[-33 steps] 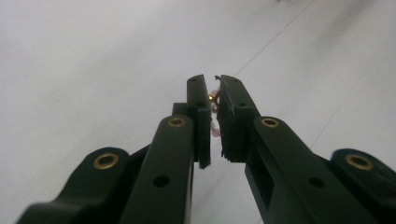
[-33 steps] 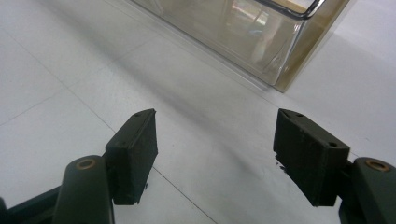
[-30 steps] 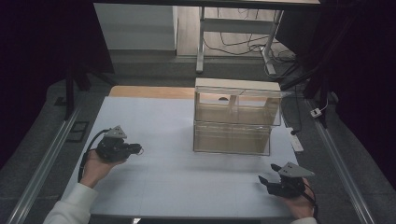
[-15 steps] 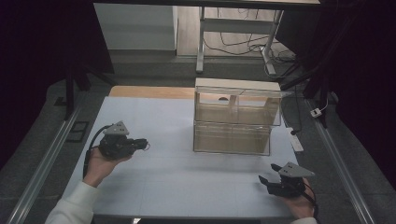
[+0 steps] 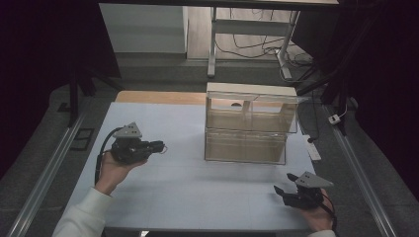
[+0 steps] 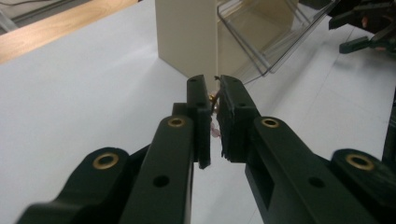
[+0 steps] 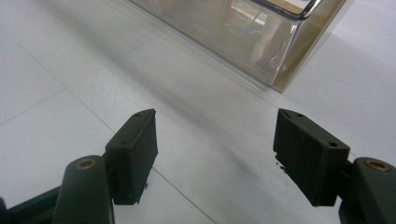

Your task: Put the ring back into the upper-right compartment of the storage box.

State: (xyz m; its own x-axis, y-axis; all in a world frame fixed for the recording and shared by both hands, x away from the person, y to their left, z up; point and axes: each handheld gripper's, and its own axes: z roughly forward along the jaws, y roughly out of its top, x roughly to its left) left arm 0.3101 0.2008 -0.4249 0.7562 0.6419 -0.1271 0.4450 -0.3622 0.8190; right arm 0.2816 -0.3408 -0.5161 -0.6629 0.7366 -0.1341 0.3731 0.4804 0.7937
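Two grippers: left gripper [image 5: 157, 146] pinches a small pinkish item [image 6: 215, 129], right gripper [image 7: 215, 156] wide open, empty; approach the clear drawer unit [image 5: 245, 129] slowly, grip firm.

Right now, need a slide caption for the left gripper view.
Left tool pinching a small thin item, aimed at the clear drawer box on the white table.

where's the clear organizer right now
In the high view the organizer stands right of centre at the far side of the white mat, beyond the right tool.
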